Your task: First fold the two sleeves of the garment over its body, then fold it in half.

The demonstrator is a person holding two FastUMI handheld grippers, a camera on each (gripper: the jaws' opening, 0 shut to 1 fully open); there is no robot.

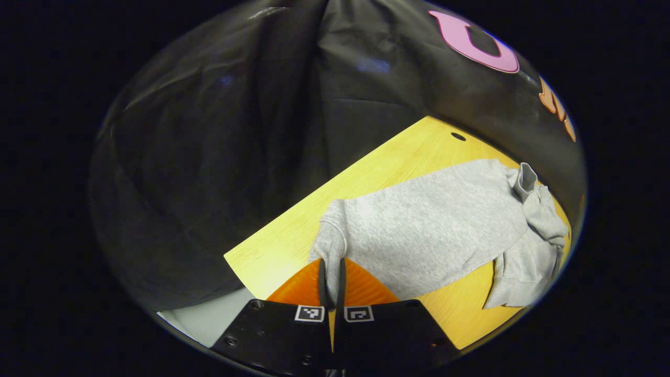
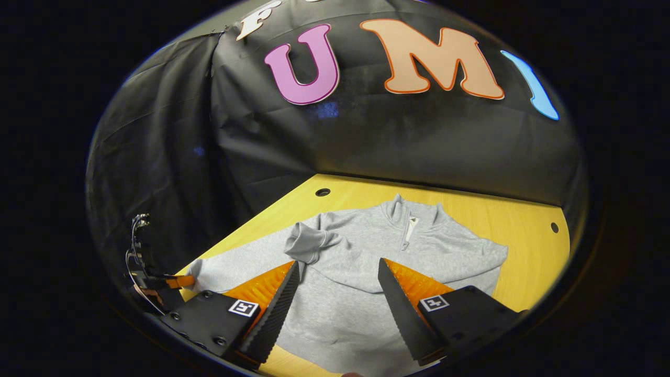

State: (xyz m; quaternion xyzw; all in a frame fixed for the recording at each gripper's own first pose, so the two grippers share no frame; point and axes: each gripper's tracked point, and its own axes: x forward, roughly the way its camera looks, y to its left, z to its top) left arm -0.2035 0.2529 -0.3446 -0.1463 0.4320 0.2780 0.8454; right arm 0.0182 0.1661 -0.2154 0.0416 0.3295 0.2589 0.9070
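L claw pinching sweatshirt hem; R claw agape.

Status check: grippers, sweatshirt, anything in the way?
Left gripper shut on the sweatshirt edge. Right gripper open above its body. One sleeve folded in. Table unobstructed.

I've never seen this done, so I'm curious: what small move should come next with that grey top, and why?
Probably the left gripper carries the pinched corner of the top across the body. It is shut on that fabric at the table edge, one sleeve already lies folded over, and the right gripper hangs open above.
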